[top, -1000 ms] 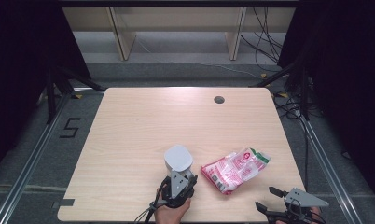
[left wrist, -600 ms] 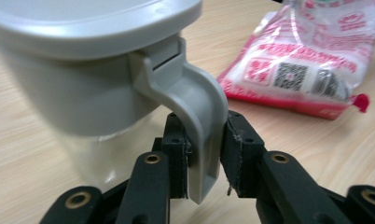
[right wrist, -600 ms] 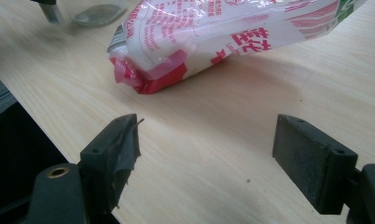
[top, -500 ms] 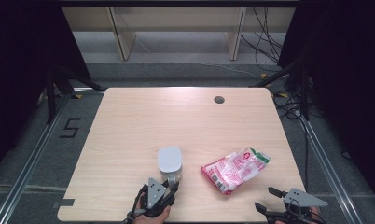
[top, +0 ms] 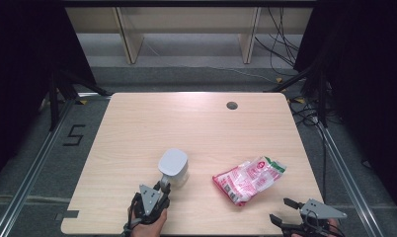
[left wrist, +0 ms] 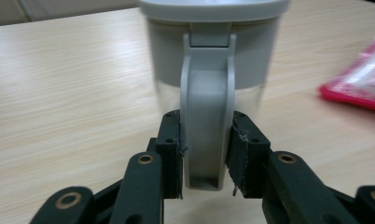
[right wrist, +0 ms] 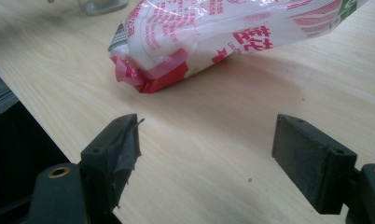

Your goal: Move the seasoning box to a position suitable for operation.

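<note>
Pale wood tabletop [top: 137, 128] carries everything here. At its near edge the left hand-held gripper [left wrist: 204, 154] has the grey handle [left wrist: 206, 116] of a lidded clear jug [top: 174, 168] between its pads; its jaws have just been opening, and whether they press is hard to tell. The right hand-held gripper [right wrist: 206, 154] is spread wide and empty, apart from a red-and-white packet [top: 250, 178] whose print is unreadable. Beyond lies a dark round hole [top: 231, 105]; on the floor is a "5" [top: 75, 134].

High view looks down on the table [top: 137, 128]; both tool views skim it close
</note>
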The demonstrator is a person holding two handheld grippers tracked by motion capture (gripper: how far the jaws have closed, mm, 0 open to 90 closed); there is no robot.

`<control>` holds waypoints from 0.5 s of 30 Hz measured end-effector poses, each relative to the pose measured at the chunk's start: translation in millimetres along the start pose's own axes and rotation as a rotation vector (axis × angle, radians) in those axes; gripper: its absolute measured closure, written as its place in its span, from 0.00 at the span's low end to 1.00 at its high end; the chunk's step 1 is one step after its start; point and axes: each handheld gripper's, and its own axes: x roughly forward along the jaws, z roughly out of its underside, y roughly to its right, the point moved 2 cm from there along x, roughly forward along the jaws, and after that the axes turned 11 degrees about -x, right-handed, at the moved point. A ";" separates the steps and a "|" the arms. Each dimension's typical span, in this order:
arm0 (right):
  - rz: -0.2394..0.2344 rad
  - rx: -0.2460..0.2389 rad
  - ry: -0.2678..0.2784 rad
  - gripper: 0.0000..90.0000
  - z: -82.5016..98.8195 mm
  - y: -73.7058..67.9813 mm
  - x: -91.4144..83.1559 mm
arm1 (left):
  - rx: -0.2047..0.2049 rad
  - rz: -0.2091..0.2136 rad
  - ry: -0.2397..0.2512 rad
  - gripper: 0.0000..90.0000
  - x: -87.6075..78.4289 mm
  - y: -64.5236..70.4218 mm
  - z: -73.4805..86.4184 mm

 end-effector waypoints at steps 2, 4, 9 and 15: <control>0.013 -0.025 0.001 0.27 0.0 1.8 0.1 | -0.002 -0.002 0.000 0.75 1.8 -3.0 -0.8; -0.003 0.008 -0.008 0.27 0.0 -1.1 0.2 | 0.003 0.007 -0.002 0.75 2.9 -7.1 -2.3; 0.002 0.005 -0.003 0.27 0.0 -0.9 0.4 | 0.003 0.030 0.006 0.76 6.4 -12.0 -3.4; -0.007 0.025 -0.014 0.27 0.0 -2.3 0.0 | 0.025 0.142 0.005 0.76 9.0 -14.2 -3.4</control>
